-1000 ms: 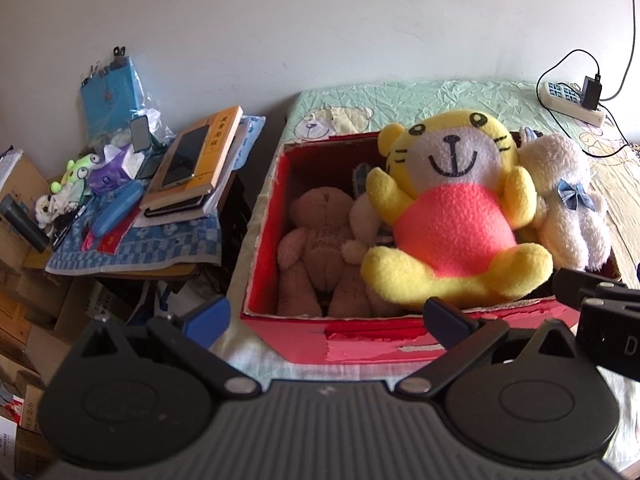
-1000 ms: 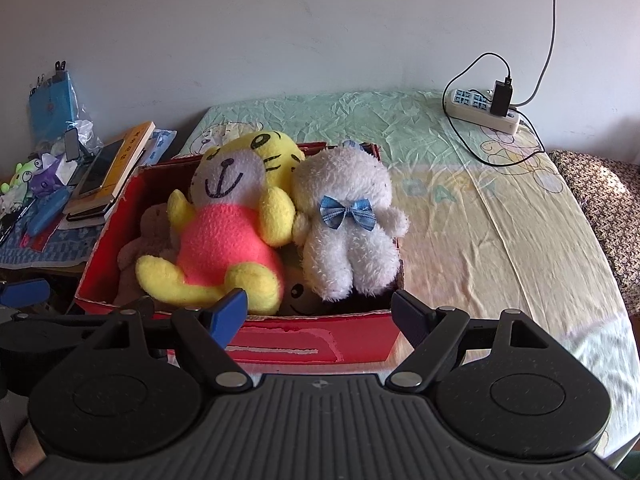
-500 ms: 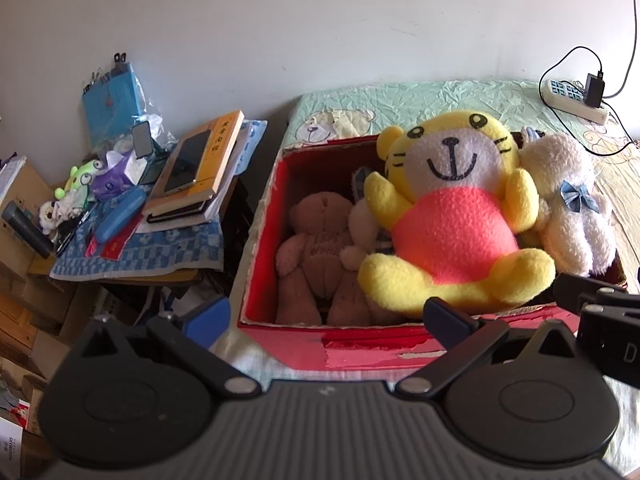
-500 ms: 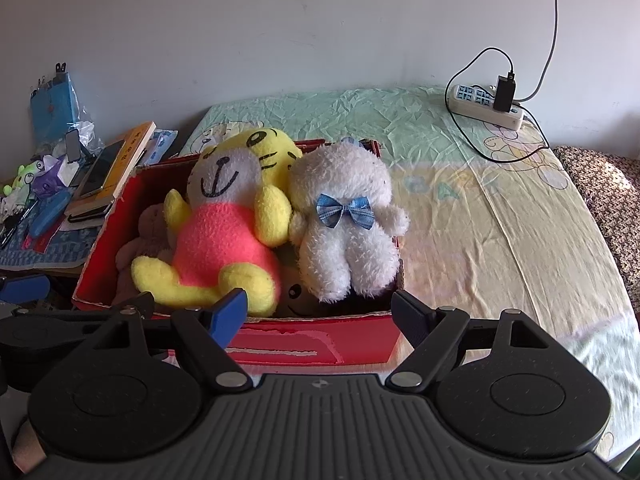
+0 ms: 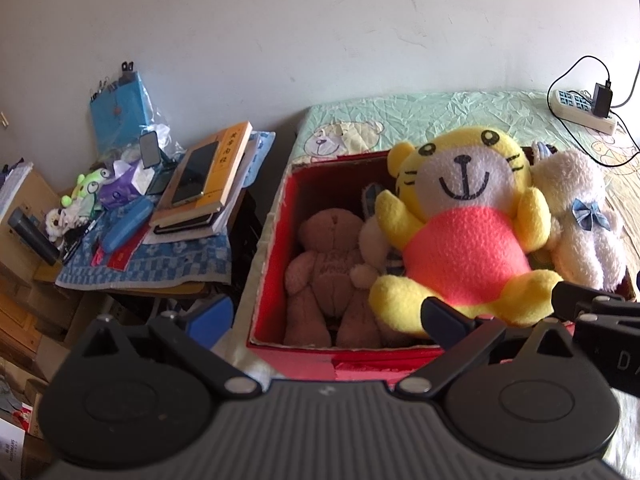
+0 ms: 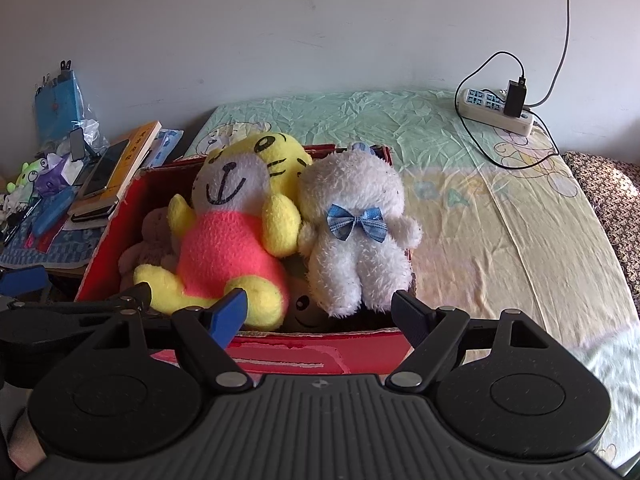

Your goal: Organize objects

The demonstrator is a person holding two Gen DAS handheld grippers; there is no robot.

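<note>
The box (image 6: 280,354) sits on the bed (image 6: 500,220), the tiger toy (image 6: 224,236) inside left of the bear with the bow (image 6: 356,236). The power strip (image 6: 496,110) lies behind, books (image 5: 208,176) left.

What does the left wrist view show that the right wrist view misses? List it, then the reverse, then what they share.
Only the left wrist view: the whole brown teddy bear in the box, largely hidden in the other.

Only the right wrist view: a small brown smiling face under the white plush, and a patterned cushion.

Both: red box, yellow tiger plush, white plush, power strip.
</note>
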